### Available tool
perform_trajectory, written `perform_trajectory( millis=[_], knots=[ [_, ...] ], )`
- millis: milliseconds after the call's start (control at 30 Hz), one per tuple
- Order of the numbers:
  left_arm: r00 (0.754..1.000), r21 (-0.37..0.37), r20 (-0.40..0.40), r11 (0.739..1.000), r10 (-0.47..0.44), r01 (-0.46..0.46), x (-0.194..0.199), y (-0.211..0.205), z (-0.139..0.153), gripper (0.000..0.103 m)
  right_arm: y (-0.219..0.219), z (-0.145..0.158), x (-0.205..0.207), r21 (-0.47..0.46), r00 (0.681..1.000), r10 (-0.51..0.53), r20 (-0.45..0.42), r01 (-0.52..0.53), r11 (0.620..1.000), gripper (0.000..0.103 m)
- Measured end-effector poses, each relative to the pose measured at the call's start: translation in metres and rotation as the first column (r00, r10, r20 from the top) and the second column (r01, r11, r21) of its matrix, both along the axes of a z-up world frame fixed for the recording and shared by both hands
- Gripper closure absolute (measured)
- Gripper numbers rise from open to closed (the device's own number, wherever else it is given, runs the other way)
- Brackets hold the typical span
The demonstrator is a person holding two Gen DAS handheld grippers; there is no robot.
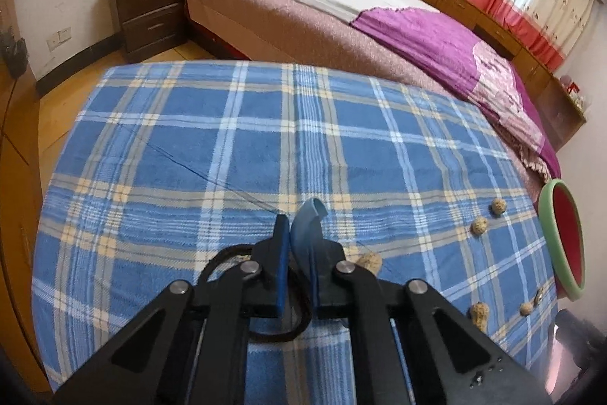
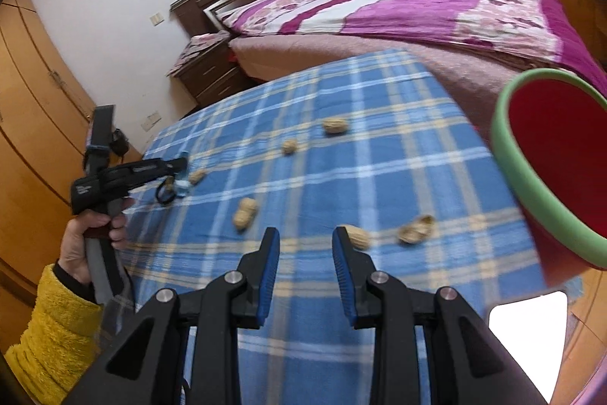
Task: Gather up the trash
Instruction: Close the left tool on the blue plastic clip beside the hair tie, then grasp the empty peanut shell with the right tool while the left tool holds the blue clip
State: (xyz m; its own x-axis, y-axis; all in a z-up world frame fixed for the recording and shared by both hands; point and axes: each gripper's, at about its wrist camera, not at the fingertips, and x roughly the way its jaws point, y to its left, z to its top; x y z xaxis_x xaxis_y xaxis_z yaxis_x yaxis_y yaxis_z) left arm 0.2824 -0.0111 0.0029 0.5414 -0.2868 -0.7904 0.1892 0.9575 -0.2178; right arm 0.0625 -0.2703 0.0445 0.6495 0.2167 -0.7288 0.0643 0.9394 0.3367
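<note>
Several peanut shells [image 2: 246,213] lie scattered on a blue plaid cloth [image 2: 379,154]; some show in the left wrist view [image 1: 479,225]. My left gripper [image 1: 299,234] is shut, with a bent blue pad [image 1: 308,222] sticking out between its jaws; a peanut shell [image 1: 370,261] lies just right of it and a black loop [image 1: 277,321] lies beneath. It also shows in the right wrist view [image 2: 178,173]. My right gripper [image 2: 305,245] is open and empty above the cloth, with a shell [image 2: 356,236] beside its right fingertip. A red bin with a green rim [image 2: 546,169] stands at the right.
A bed with a purple quilt [image 1: 379,10] lies behind the table. A dark nightstand [image 1: 148,10] stands at the back left. Wooden wardrobes [image 2: 34,124] line the left wall. The bin also shows at the right edge of the left wrist view [image 1: 565,238].
</note>
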Motion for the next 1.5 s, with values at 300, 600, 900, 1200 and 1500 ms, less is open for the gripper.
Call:
perform_trajectory(
  millis=[300,600,900,1200,1500],
  knots=[
    [0.995,-0.099,0.098,0.995,0.025,-0.015,-0.042,0.008,0.036,0.095,-0.017,-0.009,-0.014,-0.039,1.000,-0.016,-0.018,0.015,0.999,0.061],
    [0.994,-0.121,0.108,0.993,0.008,0.005,-0.071,-0.005,0.045,0.095,-0.031,-0.018,0.004,-0.131,0.997,-0.051,-0.057,0.043,0.990,0.057],
    [0.994,-0.124,0.101,0.991,-0.034,0.046,-0.079,-0.026,0.047,0.095,-0.028,-0.029,0.025,-0.227,0.994,-0.010,-0.108,-0.015,0.974,0.057],
    [0.993,-0.121,0.105,0.990,-0.057,0.070,-0.081,-0.037,0.051,0.095,-0.026,-0.034,0.022,-0.241,0.997,0.008,-0.082,-0.028,0.970,0.087],
    [0.990,-0.127,0.102,0.985,-0.099,0.112,-0.086,-0.058,0.057,0.095,-0.028,-0.003,0.005,-0.187,1.000,0.014,0.027,-0.009,0.982,0.088]
  ],
)
